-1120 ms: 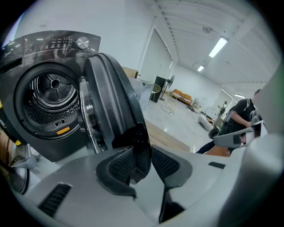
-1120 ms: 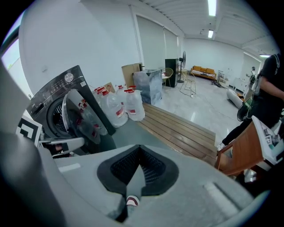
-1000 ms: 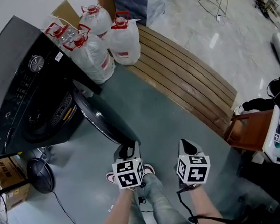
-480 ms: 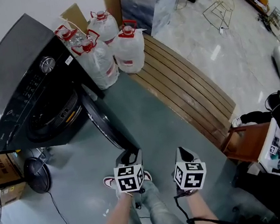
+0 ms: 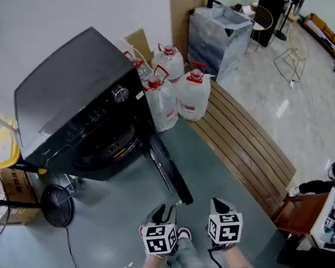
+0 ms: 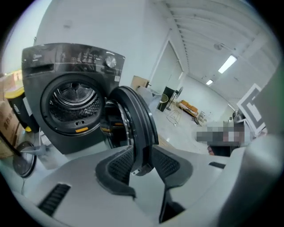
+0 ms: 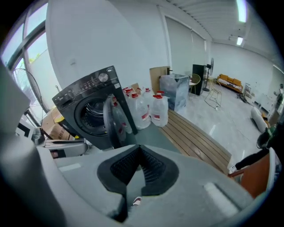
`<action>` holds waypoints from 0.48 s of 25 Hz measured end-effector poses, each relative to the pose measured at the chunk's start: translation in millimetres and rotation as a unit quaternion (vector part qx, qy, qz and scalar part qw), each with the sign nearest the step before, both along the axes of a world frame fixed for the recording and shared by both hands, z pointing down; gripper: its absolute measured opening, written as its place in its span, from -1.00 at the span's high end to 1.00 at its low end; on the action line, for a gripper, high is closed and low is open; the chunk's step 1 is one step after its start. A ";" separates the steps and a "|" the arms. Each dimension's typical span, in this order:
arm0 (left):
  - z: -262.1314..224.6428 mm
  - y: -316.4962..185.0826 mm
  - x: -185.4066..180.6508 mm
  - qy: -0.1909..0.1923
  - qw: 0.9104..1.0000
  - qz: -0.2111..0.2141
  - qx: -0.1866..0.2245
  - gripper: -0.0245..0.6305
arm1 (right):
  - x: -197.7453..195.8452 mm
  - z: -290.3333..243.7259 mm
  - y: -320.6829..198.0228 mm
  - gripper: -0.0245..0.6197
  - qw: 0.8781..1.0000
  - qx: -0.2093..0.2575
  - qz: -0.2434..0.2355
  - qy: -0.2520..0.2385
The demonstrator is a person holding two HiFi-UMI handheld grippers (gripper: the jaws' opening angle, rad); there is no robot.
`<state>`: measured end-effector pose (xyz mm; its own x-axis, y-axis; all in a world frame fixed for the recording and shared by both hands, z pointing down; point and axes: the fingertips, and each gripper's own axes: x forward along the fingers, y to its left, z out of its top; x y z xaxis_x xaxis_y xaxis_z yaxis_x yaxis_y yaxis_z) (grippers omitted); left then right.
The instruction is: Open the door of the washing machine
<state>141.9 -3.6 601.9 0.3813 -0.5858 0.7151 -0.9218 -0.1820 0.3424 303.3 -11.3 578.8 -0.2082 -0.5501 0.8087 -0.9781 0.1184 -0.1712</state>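
The jaws on your left gripper (image 6: 140, 151) are standing apart and closing a bit right now. The door's rim is lining up in the gap, but the pads aren't pressing on it. The jaws on your right gripper (image 7: 138, 148) are sitting pinched together on nothing. The door (image 5: 169, 169) is hanging wide open, sticking out edge-on toward you from the right side of the drum opening (image 5: 106, 149), just ahead of both grippers. I'm guessing it's a stiff, fairly heavy disc swinging on its hinge. So if you're moving it further, you're better off taking the outer rim near the latch, far from the hinge, not the slick inner bowl. Counting outward, you're looking at one door, one washing machine (image 5: 71, 93), four water jugs (image 5: 193, 97) crowding beside it, one slatted wooden bench (image 5: 248, 151), and two grippers.
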 end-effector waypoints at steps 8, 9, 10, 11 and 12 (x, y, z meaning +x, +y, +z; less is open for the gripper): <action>-121.2 -12.5 -128.3 -0.068 0.987 -0.111 0.097 0.68 | -102.6 -96.9 -33.5 0.91 0.991 0.075 -0.111 -0.019; -135.1 -13.4 -145.1 -0.072 0.983 -0.128 0.108 0.72 | -112.8 -107.5 -37.1 0.91 0.989 0.085 -0.118 -0.022; -148.6 -11.0 -160.7 -0.074 0.980 -0.143 0.118 0.78 | -121.9 -117.1 -36.7 0.91 0.988 0.093 -0.122 -0.025; -161.5 -6.3 -174.9 -0.075 0.977 -0.156 0.127 0.79 | -130.3 -125.6 -33.8 0.91 0.987 0.099 -0.124 -0.028; -173.4 -1.0 -187.9 -0.075 0.974 -0.166 0.135 0.80 | -138.2 -133.2 -30.6 0.91 0.986 0.104 -0.126 -0.031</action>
